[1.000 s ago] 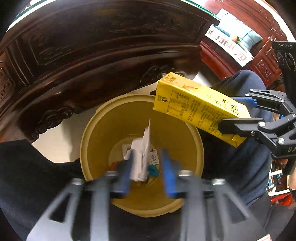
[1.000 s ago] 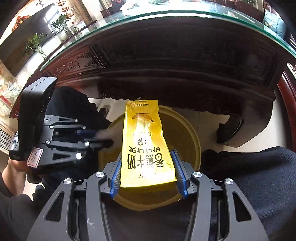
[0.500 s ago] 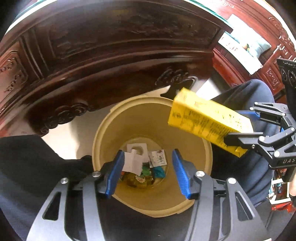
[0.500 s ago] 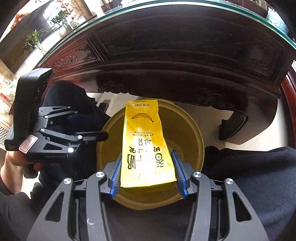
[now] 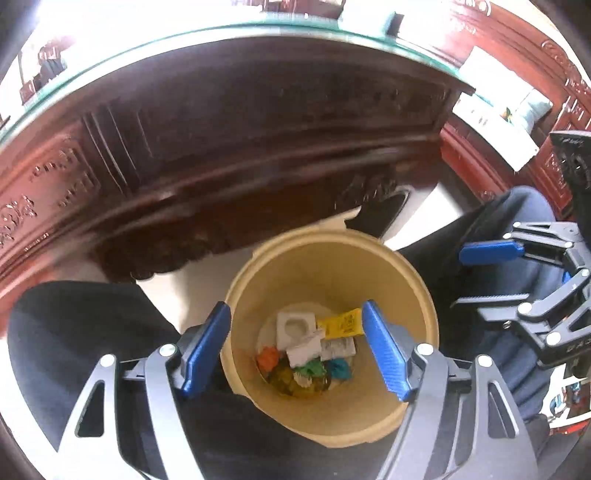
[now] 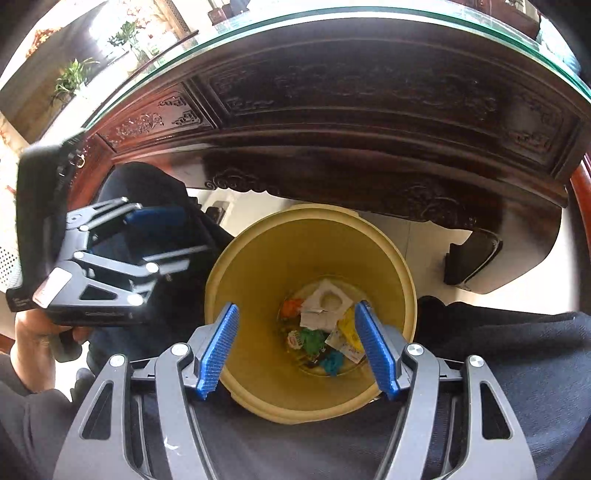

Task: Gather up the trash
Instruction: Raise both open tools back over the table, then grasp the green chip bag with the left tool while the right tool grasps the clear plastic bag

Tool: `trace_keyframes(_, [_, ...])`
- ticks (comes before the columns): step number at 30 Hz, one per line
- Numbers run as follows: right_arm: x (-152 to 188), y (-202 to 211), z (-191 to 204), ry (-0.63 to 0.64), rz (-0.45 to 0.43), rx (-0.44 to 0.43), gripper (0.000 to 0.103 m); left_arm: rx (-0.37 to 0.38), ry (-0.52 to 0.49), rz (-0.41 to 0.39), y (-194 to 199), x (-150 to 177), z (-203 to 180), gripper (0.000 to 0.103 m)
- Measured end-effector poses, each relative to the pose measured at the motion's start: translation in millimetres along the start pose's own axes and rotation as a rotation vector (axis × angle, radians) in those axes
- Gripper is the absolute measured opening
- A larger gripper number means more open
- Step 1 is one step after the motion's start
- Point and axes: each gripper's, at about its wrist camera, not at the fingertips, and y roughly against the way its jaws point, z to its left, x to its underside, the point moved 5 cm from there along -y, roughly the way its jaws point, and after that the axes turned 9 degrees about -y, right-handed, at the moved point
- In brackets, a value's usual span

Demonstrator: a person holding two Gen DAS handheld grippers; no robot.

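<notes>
Where right gripper point(image 6: 295, 347) earlier clamped yellow carton point(image 5: 341, 323), carton now in bin point(image 5: 332, 424); both grippers' jaws wide, empty.

Daylit interior, strong fisheye curvature, blown highlights at the frame edges.

Light enters from the top and sides: the glass table edge point(image 5: 221, 33) glares white in the left wrist view, and the pale floor point(image 6: 535, 266) is overexposed in the right wrist view. The carved wooden table point(image 6: 369, 110) sits in shade, its underside nearly black. The yellow bin point(image 5: 332, 266) is evenly lit inside; its contents read clearly. Left wrist view shows motion smear across the carving; right wrist view is sharper, with blur on the left gripper point(image 6: 173, 236). Corners vignette to black.
</notes>
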Motion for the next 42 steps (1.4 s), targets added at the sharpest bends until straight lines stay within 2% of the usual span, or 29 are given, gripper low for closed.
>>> trace_keyframes(3, [-8, 3, 7, 0.018, -0.009, 0.010, 0.065, 0.002, 0.004, -0.029, 8, -4, 5, 0.074])
trace_keyframes(6, [-15, 9, 16, 0.036, -0.029, 0.002, 0.065, -0.030, 0.002, -0.055, 17, -7, 11, 0.086])
trace_keyframes(9, [-23, 18, 26, 0.050, -0.079, -0.026, 0.074, -0.046, 0.013, -0.097, 33, -13, 17, 0.096])
trace_keyframes(15, [-46, 46, 31, 0.053, -0.221, -0.062, 0.082, -0.068, 0.009, -0.176, 59, -33, 26, 0.099])
trace_keyframes(21, [-59, 58, 25, 0.033, -0.286, -0.133, 0.082, -0.082, -0.010, -0.226, 76, -60, 28, 0.099])
trace_keyframes(24, [-74, 73, 22, 0.041, -0.362, -0.151, 0.082, -0.103, -0.033, -0.278, 89, -86, 31, 0.099])
trace_keyframes(27, [-90, 88, 25, 0.069, -0.432, -0.163, 0.083, -0.155, -0.037, -0.322, 101, -120, 43, 0.099])
trace_keyframes(31, [-117, 104, 28, 0.113, -0.539, -0.118, 0.087, -0.190, -0.008, -0.367, 109, -165, 63, 0.099])
trace_keyframes(36, [-159, 109, 21, 0.099, -0.604, -0.105, 0.091, -0.204, 0.067, -0.356, 97, -222, 101, 0.099])
trace_keyframes(38, [-177, 110, 15, 0.081, -0.616, -0.102, 0.095, -0.214, 0.101, -0.343, 86, -245, 120, 0.099])
trace_keyframes(42, [-225, 108, 4, 0.059, -0.625, -0.083, 0.095, -0.218, 0.162, -0.297, 58, -291, 153, 0.099])
